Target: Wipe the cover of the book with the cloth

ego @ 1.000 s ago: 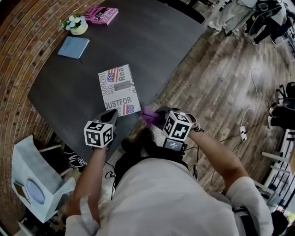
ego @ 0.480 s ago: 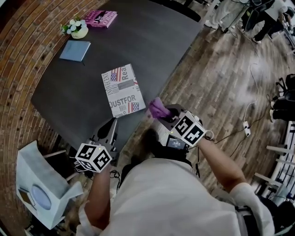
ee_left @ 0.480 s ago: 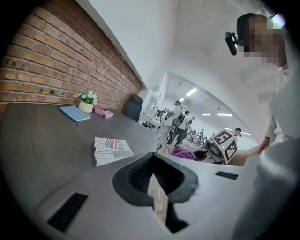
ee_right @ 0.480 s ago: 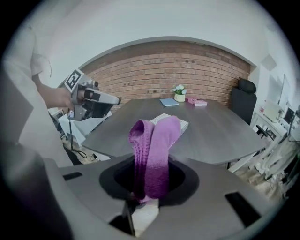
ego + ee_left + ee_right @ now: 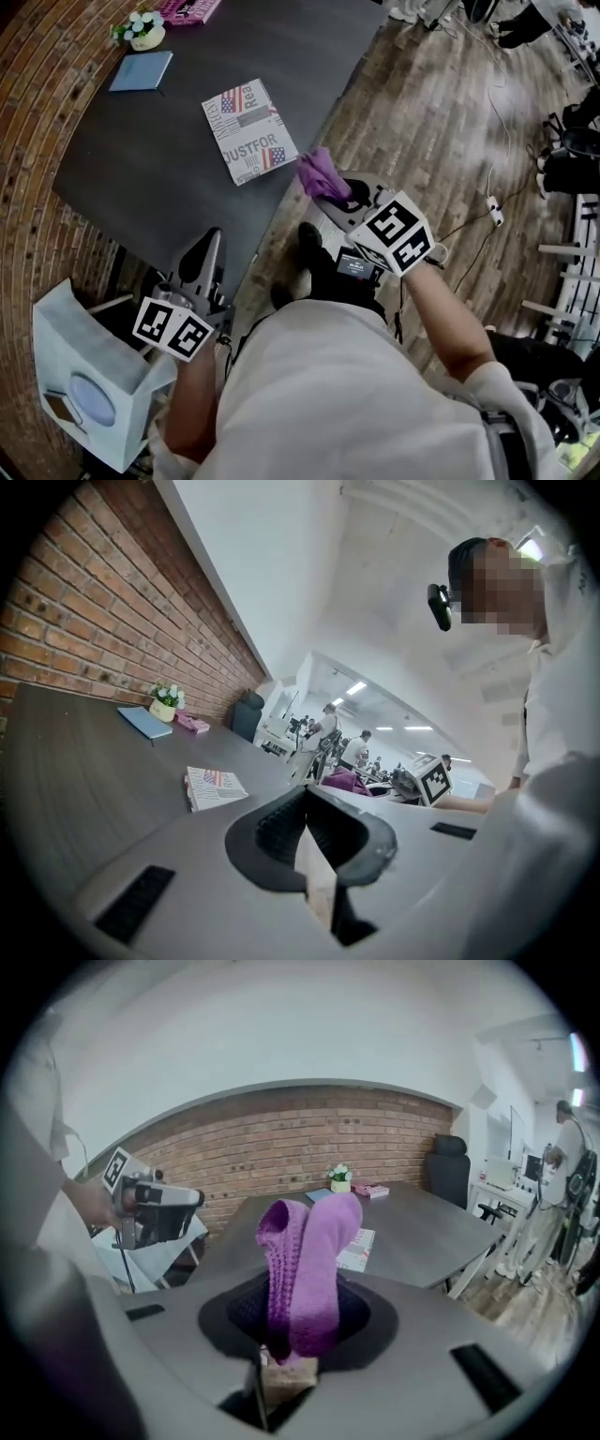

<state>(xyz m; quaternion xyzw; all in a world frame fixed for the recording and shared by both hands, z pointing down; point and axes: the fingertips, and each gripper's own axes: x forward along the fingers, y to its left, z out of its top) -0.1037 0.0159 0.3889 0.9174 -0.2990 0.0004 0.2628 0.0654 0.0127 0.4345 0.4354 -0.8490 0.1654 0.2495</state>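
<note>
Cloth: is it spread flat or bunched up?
Bunched: the cloth stands folded in two lobes, pinched in the right tool.

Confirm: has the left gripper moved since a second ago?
Yes. The left gripper has drawn back from the book toward the person; it was at the book's near edge.

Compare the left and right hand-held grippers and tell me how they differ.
The right hand-held gripper is shut on the purple cloth; the left hand-held gripper is shut on nothing. In the head view the right one shows over the wood floor beside the table, the left one at the table's near edge. Both have closed jaws, and neither touches the book.
</note>
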